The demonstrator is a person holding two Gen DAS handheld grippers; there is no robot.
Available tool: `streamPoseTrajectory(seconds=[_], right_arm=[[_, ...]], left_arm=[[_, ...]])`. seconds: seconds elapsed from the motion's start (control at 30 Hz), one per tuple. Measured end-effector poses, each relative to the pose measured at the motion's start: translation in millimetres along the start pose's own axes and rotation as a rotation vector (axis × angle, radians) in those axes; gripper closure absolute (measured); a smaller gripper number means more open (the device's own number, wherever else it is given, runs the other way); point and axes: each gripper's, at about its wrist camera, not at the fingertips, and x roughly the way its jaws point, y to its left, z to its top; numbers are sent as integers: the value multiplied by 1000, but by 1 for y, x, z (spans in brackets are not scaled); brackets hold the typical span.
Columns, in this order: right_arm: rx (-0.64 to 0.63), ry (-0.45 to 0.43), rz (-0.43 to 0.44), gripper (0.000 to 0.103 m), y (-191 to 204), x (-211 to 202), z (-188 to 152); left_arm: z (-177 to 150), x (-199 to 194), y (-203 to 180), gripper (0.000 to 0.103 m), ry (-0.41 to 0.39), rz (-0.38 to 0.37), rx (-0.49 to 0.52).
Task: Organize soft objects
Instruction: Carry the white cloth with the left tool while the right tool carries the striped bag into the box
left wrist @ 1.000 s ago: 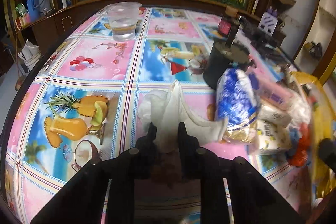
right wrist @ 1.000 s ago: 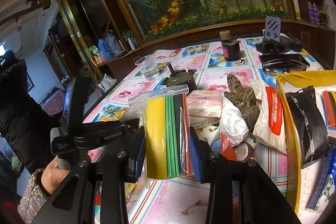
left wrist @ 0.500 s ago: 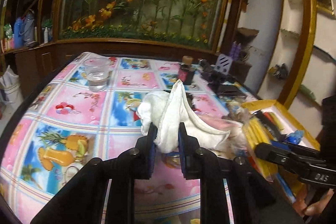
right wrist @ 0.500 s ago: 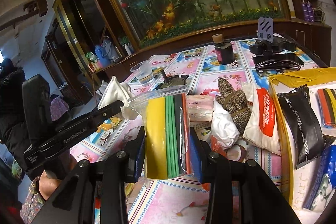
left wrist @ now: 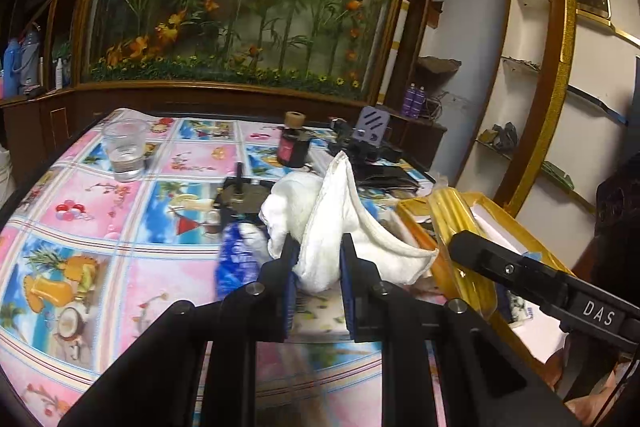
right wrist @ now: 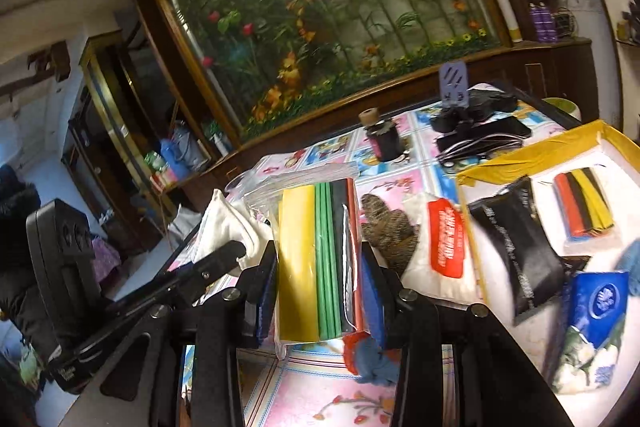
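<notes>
My left gripper (left wrist: 317,251) is shut on a white cloth (left wrist: 320,211), which hangs lifted above the table; the same cloth (right wrist: 224,223) shows at the left of the right wrist view. My right gripper (right wrist: 320,255) is shut on a clear zip bag of yellow, green, black and red strips (right wrist: 316,263), held upright in the air. A yellow-rimmed box (right wrist: 596,135) with a white floor lies to the right; in it are a black pouch (right wrist: 516,251), a bundle of coloured strips (right wrist: 584,207) and a blue packet (right wrist: 600,299).
On the fruit-print tablecloth (left wrist: 100,227) stand a clear plastic cup (left wrist: 124,155), a dark jar (left wrist: 294,147) and a black round device (left wrist: 240,195). A brown knitted item (right wrist: 390,231) and a white bag with a red label (right wrist: 444,243) lie beside the box. Black gear (right wrist: 476,123) sits at the far edge.
My left gripper has lifted the white cloth off the table and swung right toward the yellow box. My right gripper, with the zip bag, has also shifted right over the box's edge.
</notes>
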Motion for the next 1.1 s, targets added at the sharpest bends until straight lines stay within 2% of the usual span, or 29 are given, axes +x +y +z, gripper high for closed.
streamPoseTrajectory(seconds=[0.17,0.3,0.4,0.53,0.6,0.73,0.87,0.93,1.1], right_arm=[[60,-11,-37,62,-20,-29,6],[91,-58,-83,63,-41,-61,20],[109,-108,-132,63,-60,-86,32],[145,-111,-193,63,-90,-107,49],[164,-91,-223,63,-105,-114,59],[187,-62,-269,63,-130,-122,80],[166,-12,-334,63,-151,-121,98],[168,23,-361,63,-165,-115,103],[192,140,-394,63,-199,-86,102]], left_arm=[[-4,10,-33,85,13,-57,30],[-8,18,-65,85,23,-113,64],[-9,26,-94,85,31,-167,87],[-2,42,-129,85,50,-247,112],[5,51,-147,85,55,-264,120],[16,79,-183,84,114,-306,140],[14,112,-210,84,222,-330,168],[8,122,-213,84,259,-332,182],[-1,129,-206,84,292,-338,172]])
